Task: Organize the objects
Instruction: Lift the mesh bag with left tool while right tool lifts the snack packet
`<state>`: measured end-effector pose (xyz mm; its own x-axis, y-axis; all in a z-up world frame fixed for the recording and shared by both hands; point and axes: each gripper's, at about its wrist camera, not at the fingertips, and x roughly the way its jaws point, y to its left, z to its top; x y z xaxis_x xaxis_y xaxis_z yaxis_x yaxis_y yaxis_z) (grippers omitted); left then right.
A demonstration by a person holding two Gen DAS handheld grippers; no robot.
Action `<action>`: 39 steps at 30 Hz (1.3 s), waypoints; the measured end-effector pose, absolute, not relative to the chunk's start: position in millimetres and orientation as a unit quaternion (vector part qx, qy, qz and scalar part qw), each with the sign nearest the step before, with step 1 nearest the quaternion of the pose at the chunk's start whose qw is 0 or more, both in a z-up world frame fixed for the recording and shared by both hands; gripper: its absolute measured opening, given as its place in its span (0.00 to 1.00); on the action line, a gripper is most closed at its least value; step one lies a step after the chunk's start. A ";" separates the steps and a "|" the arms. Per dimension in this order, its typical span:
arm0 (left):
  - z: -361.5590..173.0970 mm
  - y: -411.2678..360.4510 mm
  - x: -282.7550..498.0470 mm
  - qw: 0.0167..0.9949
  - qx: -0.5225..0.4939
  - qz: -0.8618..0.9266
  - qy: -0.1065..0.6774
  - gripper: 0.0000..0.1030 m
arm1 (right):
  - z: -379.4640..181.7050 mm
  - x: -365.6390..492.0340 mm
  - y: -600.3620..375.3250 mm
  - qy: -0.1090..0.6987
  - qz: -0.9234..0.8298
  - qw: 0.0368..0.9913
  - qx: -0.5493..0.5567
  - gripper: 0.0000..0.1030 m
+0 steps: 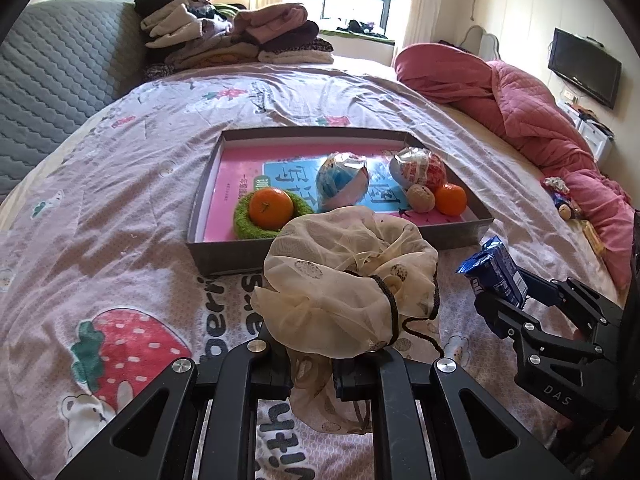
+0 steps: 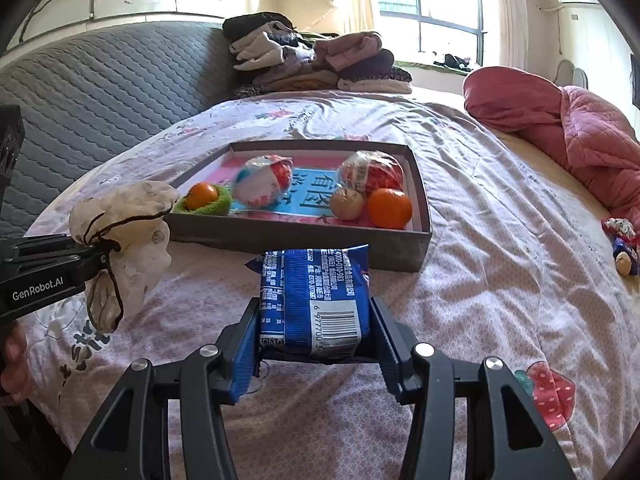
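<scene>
My left gripper (image 1: 316,364) is shut on the gathered neck of a cream mesh drawstring pouch (image 1: 348,280), held above the bedspread just in front of the grey tray (image 1: 224,252). From the right wrist view the pouch (image 2: 124,224) hangs at the left, on the left gripper (image 2: 96,254). A blue snack packet (image 2: 314,300) is clamped between the pads of my right gripper (image 2: 314,344); the left wrist view shows that packet (image 1: 496,276) at the right. In the tray lie two oranges (image 1: 271,208) (image 1: 451,199), a green knitted ring (image 1: 244,220), two wrapped balls (image 1: 342,182) (image 1: 420,168) and a walnut (image 1: 420,198).
The tray sits mid-bed on a strawberry-print cover (image 1: 132,208). A stack of folded clothes (image 1: 228,40) is at the far end, and a pink quilt (image 1: 532,116) is heaped along the right. Small toys (image 2: 624,244) lie by the quilt. A grey padded headboard (image 2: 88,92) runs along the left.
</scene>
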<state>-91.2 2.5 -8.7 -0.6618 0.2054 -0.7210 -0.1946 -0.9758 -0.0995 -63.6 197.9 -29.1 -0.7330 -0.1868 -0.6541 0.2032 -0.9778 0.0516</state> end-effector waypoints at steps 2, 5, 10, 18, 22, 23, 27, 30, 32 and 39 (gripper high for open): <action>-5.0 1.4 -88.4 0.107 -0.391 0.914 -0.006 0.13 | -25.7 -61.7 197.2 0.011 -0.932 0.108 0.345 0.50; 0.2 -0.3 -83.6 0.099 -0.382 0.919 0.002 0.13 | -21.6 -58.7 196.1 0.012 -0.935 0.109 0.339 0.50; 3.6 -4.4 -78.7 0.097 -0.381 0.919 0.000 0.13 | -15.2 -54.7 193.3 0.017 -0.937 0.111 0.330 0.50; 16.9 -9.6 -71.8 0.084 -0.358 0.930 0.004 0.13 | 5.0 -47.9 184.7 0.015 -0.947 0.118 0.298 0.50; 23.4 -11.9 -69.4 0.072 -0.342 0.937 0.010 0.13 | 14.7 -46.5 180.8 0.018 -0.951 0.123 0.283 0.50; 25.1 -13.0 -69.3 0.071 -0.339 0.938 0.010 0.13 | 16.0 -45.7 179.5 0.020 -0.952 0.124 0.280 0.50; 32.0 -14.8 -68.8 0.068 -0.328 0.942 0.009 0.13 | 19.0 -44.0 175.5 0.026 -0.953 0.127 0.273 0.50; 36.1 -16.1 -66.7 0.065 -0.318 0.946 0.010 0.13 | 23.3 -44.8 174.0 0.026 -0.955 0.128 0.267 0.50; 38.3 -17.3 -66.0 0.064 -0.315 0.947 0.010 0.13 | 26.3 -45.5 173.5 0.026 -0.956 0.128 0.263 0.50; 47.2 -19.0 -68.2 0.060 -0.300 0.952 0.011 0.13 | 39.1 -50.6 173.3 0.024 -0.961 0.131 0.243 0.50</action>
